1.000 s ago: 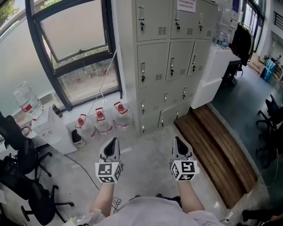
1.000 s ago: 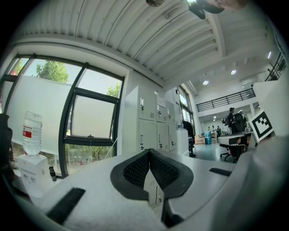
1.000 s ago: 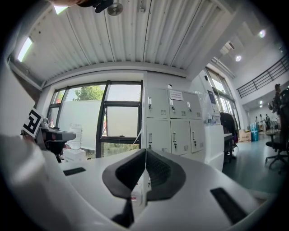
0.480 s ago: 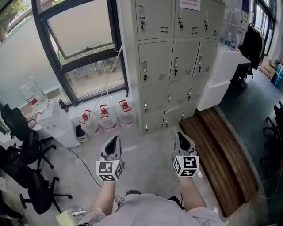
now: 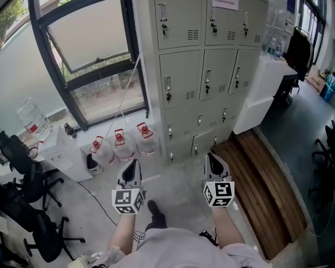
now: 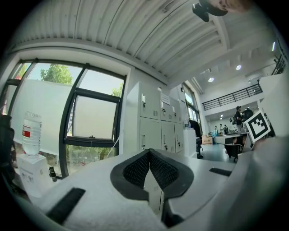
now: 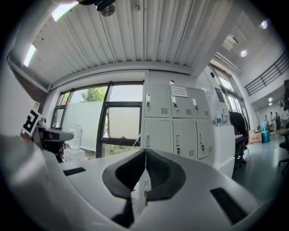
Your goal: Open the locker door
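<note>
**A:** What are the claws doing?

**B:** Both are held low over the floor [image 5: 178, 183], side by side. The left claw [image 5: 132, 163] is pinched together with nothing in it. The right claw [image 5: 212, 157] is closed and empty too.

**A:** And just past them?

**B:** Three jugs [image 5: 119, 145] with red caps stand on the floor below the window [image 5: 89, 52], ahead of the left claw. A wooden platform [image 5: 261, 178] runs along the floor to the right of the right claw.

**A:** How do the lockers look?

**B:** The lockers [image 5: 157, 78] are a pale grey metal bank standing at the floor's far edge, just right of the window. The doors [image 5: 178, 76] come in rows of three. Each has a small upright handle with a lock near its left side and a group of vent slots lower right. Every door in sight sits flush and closed. A paper notice [image 5: 225, 4] is stuck on a top one.

**A:** And where are they relative to the claws?

**B:** They're ahead of and above both claws, well apart. Neither claw touches a door. Each claw's own view shows the bank straight beyond its closed tips.
</note>
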The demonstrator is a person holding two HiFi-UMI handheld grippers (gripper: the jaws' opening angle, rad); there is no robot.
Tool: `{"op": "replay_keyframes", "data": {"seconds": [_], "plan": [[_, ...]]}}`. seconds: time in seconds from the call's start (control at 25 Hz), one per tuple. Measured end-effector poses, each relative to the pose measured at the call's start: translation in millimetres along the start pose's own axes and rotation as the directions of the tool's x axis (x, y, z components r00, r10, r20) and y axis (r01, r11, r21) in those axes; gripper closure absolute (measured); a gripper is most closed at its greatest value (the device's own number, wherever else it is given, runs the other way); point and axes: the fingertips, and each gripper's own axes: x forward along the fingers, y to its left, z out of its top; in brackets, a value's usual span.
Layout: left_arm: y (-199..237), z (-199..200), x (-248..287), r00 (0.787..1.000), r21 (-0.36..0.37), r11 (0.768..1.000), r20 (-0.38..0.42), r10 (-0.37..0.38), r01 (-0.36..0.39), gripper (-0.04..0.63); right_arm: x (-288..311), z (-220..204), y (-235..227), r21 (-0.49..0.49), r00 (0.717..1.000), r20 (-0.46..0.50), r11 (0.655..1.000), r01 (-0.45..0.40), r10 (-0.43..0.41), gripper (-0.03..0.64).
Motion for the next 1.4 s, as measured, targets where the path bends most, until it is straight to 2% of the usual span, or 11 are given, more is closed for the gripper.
{"op": "replay_keyframes", "data": {"seconds": [0.2, 0.36, 0.52, 0.68, 0.92, 1.16, 1.28, 1.4], "plan": [[38, -11, 84, 0.998, 0.015, 0.998, -0.002, -0.056, 0.056, 0.586, 87, -13, 5, -0.012, 1.0, -0.004, 1.0, 0.016, -0.016, 0.603], [94, -6, 154, 0.997, 0.012, 0.997, -0.002, -0.079, 0.079, 0.587, 175, -13, 24, -0.002, 1.0, -0.01, 1.0, 0.016, -0.016, 0.603], [152, -3, 213, 0.996, 0.002, 0.997, -0.007, -0.083, 0.083, 0.588, 255, -9, 46, -0.009, 1.0, -0.011, 1.0, 0.01, -0.01, 0.603], [185, -10, 256, 0.996, -0.029, 0.996, -0.027, -0.08, 0.079, 0.587, 309, -7, 58, -0.035, 1.0, -0.023, 0.999, -0.014, 0.014, 0.603], [199, -19, 299, 0.998, -0.044, 0.998, -0.045, -0.042, 0.04, 0.586, 355, -16, 44, -0.021, 0.998, -0.046, 0.999, -0.048, 0.047, 0.603], [176, -13, 331, 0.999, -0.042, 0.999, -0.04, 0.0, -0.002, 0.586, 385, -18, 21, -0.004, 0.99, -0.048, 0.991, -0.135, 0.135, 0.603], [171, -14, 339, 0.998, -0.066, 0.998, -0.055, 0.019, -0.023, 0.588, 392, -23, 11, 0.016, 0.988, -0.052, 0.989, -0.145, 0.145, 0.603], [170, -14, 345, 0.998, -0.055, 0.998, -0.058, 0.039, -0.042, 0.587, 400, -21, 5, 0.023, 0.986, -0.033, 0.986, -0.163, 0.164, 0.601]]}}
